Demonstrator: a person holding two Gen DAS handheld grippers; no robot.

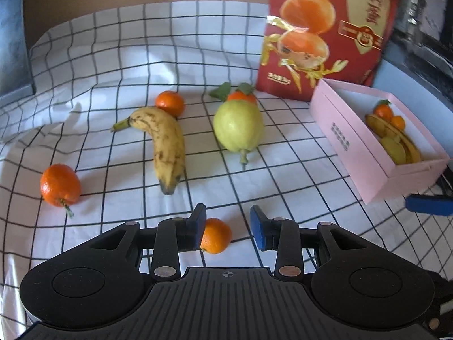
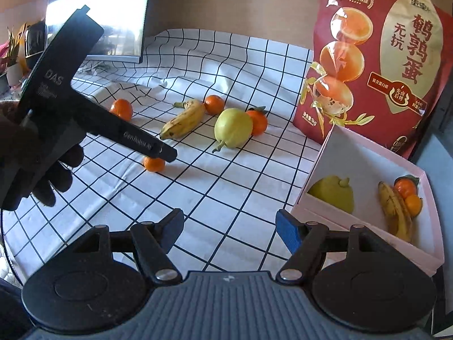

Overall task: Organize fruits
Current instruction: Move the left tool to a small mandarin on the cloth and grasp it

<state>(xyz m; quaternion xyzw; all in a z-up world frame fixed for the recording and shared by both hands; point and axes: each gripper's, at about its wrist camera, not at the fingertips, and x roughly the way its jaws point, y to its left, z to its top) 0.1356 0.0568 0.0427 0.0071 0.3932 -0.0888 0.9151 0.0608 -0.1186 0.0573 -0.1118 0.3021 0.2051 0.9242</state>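
Note:
My left gripper [image 1: 228, 225] is open, low over a small tangerine [image 1: 215, 235] that lies between its fingers, close to the left pad. The same tangerine [image 2: 154, 163] shows under the left gripper's body in the right wrist view. A spotted banana [image 1: 167, 144], a green guava [image 1: 238, 126] and three more tangerines [image 1: 60, 184] [image 1: 170, 103] [image 1: 241, 96] lie on the checked cloth [image 1: 113, 65]. A pink box [image 1: 351, 144] at the right holds bananas [image 2: 396, 209], two tangerines [image 2: 407, 188] and a guava [image 2: 335, 194]. My right gripper [image 2: 229, 228] is open and empty beside the box.
A tall red food bag [image 2: 376, 65] stands behind the pink box [image 2: 368, 155]. A monitor [image 2: 99, 14] stands at the cloth's far left edge. The cloth is wrinkled at the back. The right gripper's blue finger [image 1: 429, 204] shows by the box in the left wrist view.

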